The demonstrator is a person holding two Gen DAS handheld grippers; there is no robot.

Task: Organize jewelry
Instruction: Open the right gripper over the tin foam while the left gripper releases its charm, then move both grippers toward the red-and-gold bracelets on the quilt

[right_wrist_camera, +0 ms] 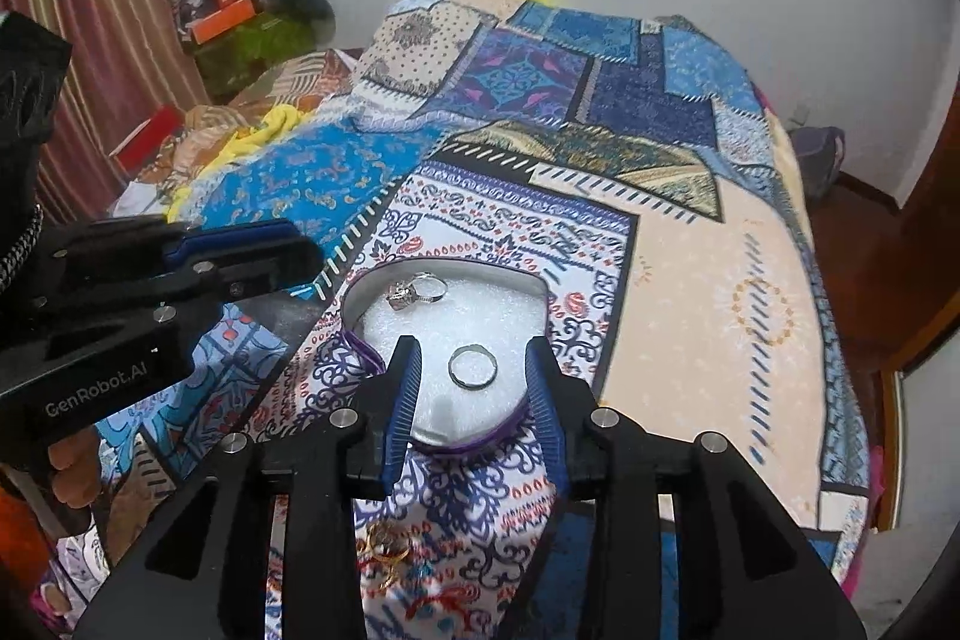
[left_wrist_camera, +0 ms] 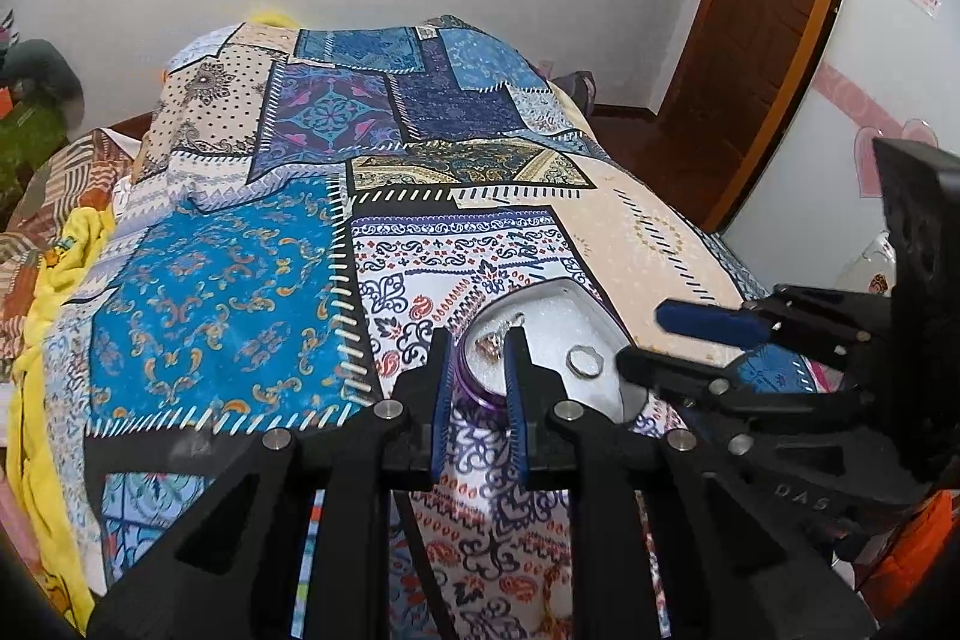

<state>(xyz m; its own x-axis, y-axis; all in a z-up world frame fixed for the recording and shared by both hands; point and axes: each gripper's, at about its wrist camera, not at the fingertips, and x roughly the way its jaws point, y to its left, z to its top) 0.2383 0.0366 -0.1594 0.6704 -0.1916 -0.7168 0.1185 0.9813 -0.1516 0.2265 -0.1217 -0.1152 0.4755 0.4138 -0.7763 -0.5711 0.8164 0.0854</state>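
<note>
The jewelry box (right_wrist_camera: 384, 292), a purple-rimmed heart with white foam lining, lies on the patchwork bedspread (right_wrist_camera: 708, 316) at the centre of our right wrist view. On its foam we see a plain silver band (right_wrist_camera: 473, 366) low in the middle and a stone-set ring (right_wrist_camera: 414, 291) near the upper rim, apart from each other. Our right gripper (right_wrist_camera: 477, 388) hangs over the band, jaws spread, nothing pinched. Our left gripper (left_wrist_camera: 477, 382) hangs by the stone-set ring, jaws slightly parted, empty. Its body, at the left edge of the right wrist view, reads "GenRobot.AI".
</note>
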